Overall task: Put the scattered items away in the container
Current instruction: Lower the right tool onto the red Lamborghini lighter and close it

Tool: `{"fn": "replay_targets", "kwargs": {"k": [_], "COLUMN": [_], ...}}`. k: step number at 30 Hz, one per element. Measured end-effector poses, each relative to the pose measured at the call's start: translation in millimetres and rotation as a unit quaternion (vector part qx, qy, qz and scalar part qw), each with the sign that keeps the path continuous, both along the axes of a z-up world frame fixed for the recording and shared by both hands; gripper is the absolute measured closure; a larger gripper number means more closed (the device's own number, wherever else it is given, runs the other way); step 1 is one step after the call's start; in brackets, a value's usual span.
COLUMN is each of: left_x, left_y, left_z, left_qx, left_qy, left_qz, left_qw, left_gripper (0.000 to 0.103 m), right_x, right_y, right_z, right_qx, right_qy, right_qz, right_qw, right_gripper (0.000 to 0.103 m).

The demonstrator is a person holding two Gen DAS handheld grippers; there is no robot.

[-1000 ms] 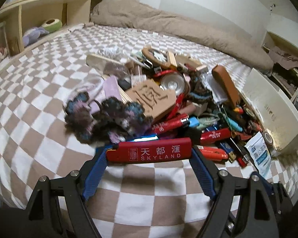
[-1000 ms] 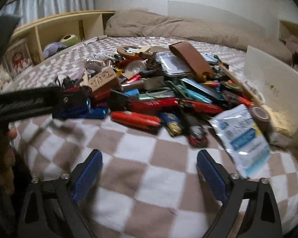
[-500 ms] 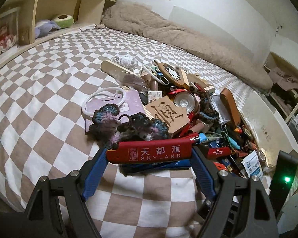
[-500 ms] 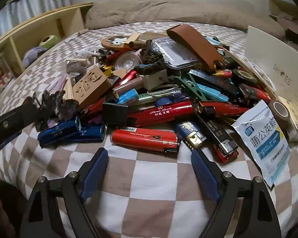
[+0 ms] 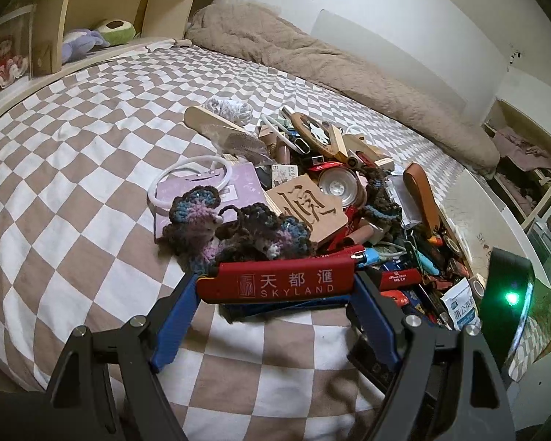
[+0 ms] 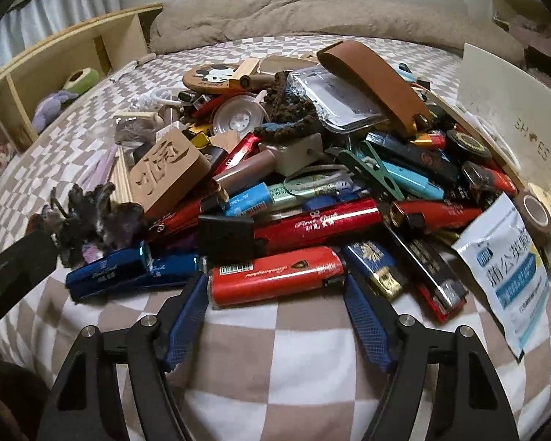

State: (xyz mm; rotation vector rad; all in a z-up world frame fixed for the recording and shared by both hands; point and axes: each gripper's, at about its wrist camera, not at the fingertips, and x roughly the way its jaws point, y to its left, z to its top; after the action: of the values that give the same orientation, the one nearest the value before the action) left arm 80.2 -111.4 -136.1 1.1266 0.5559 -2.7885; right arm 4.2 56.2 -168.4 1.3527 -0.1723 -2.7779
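Skyland lighter (image 5: 281,282): red, lying crosswise, clamped end to end between the blue pads of the left gripper (image 5: 275,286), held above the near edge of the pile.
Left gripper: closed onto the lighter, jaws spread only as wide as the lighter is long.
Right gripper (image 6: 275,286): jaws wide apart, holding nothing; pads flank both ends of a red Lamborghini lighter (image 6: 275,275) lying on the bedspread. Contact with it: can't tell from this view.
Pile (image 6: 312,154): lighters, clips, a brown leather strap (image 6: 374,84), a wooden carved block (image 6: 167,172), crochet pieces (image 5: 235,235), all heaped on the checkered bedspread (image 5: 73,169).
Near pile edge: two blue lighters (image 6: 128,268) left of the red one; long red lighter (image 6: 316,224) just beyond it.
Container: white shoebox (image 6: 514,121) at the right of the pile, lettering on its wall. Contents: inside mostly hidden, can't tell.
Beside box: tape roll (image 6: 536,217) and a white-blue sachet (image 6: 507,272) on the bedspread, near the box's near corner.
Far: beige duvet (image 5: 330,58) across the bed's far side; wooden shelf (image 5: 73,22) far left with plush toys in it.
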Motion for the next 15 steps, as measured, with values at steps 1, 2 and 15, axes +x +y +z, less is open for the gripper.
{"fn": "replay_targets", "kwargs": {"k": [1, 2, 15], "left_x": [0, 0, 0], "left_y": [0, 0, 1], "left_z": [0, -1, -1], "left_qx": [0.0, 0.001, 0.001], "left_qy": [-0.001, -0.002, -0.005], "left_qz": [-0.001, -0.001, -0.003], "left_qw": [1.0, 1.0, 1.0], "left_gripper": [0.02, 0.02, 0.02], "right_x": [0, 1, -9], "right_y": [-1, -1, 40], "right_z": [0, -1, 2], "right_qx": [0.007, 0.014, -0.064], "right_qy": [0.002, 0.004, -0.018], "right_qz": [0.006, 0.014, 0.113], "right_qw": [1.0, 1.0, 0.991], "right_gripper": [0.027, 0.027, 0.025]}}
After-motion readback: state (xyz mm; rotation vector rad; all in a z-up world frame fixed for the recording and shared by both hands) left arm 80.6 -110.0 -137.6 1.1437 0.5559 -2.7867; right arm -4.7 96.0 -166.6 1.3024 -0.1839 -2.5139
